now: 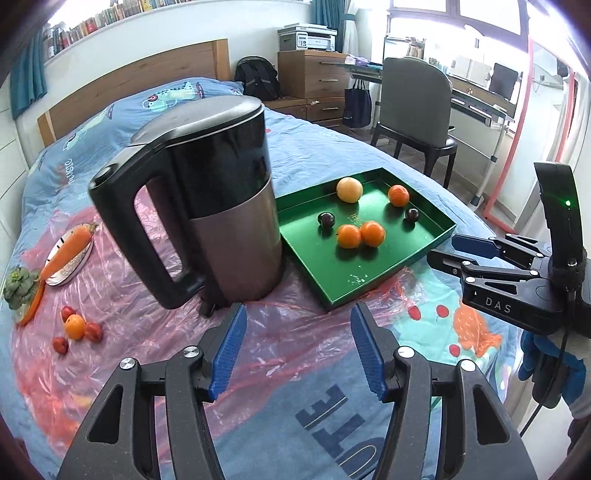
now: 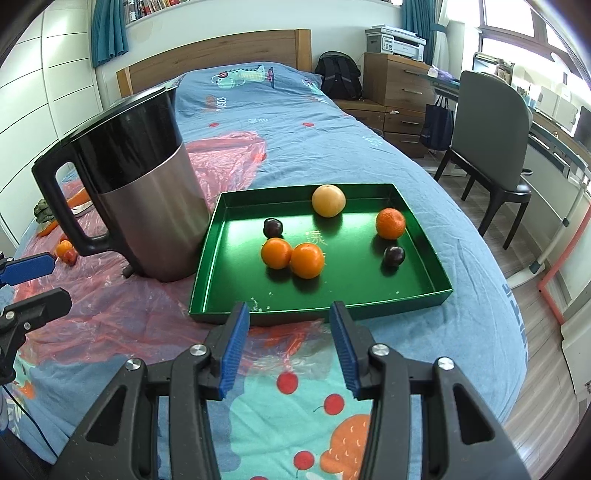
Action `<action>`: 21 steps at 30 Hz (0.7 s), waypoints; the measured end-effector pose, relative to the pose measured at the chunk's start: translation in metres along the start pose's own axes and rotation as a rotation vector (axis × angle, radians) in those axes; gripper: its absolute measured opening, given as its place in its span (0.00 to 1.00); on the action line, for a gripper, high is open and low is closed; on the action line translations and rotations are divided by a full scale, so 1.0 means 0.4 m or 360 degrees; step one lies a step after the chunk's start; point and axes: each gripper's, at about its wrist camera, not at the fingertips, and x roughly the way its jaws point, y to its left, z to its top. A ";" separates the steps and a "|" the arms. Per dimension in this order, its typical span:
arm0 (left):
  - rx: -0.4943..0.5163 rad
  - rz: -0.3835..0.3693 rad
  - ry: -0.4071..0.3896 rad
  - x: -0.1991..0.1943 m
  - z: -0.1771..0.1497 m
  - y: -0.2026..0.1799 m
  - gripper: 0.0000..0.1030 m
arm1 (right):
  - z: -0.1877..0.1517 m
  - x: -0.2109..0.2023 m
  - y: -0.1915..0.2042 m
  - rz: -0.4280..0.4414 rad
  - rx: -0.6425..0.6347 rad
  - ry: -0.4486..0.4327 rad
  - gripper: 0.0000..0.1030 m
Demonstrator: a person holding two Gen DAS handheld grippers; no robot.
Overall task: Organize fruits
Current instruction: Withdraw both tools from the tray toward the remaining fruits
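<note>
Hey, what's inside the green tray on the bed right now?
The green tray holds three oranges, a pale yellow fruit and two dark plums. From the left wrist camera the kettle covers the tray's near-left corner.

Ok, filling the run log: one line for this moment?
left hand-held gripper open, empty | right hand-held gripper open, empty | six fruits in green tray | kettle beside tray

Bright daylight from blown-out windows (image 1: 480, 14) — sharp centre, fisheye-bent, vignetted edges.
</note>
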 end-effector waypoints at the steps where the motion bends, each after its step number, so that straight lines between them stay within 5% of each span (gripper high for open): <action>1: -0.0009 0.0008 -0.0003 -0.008 -0.007 0.010 0.51 | -0.005 -0.005 0.012 0.0003 -0.0008 0.0002 0.74; 21: -0.0236 0.0220 -0.0084 -0.131 -0.149 0.250 0.52 | -0.011 -0.050 0.300 0.0180 -0.0236 -0.0007 0.74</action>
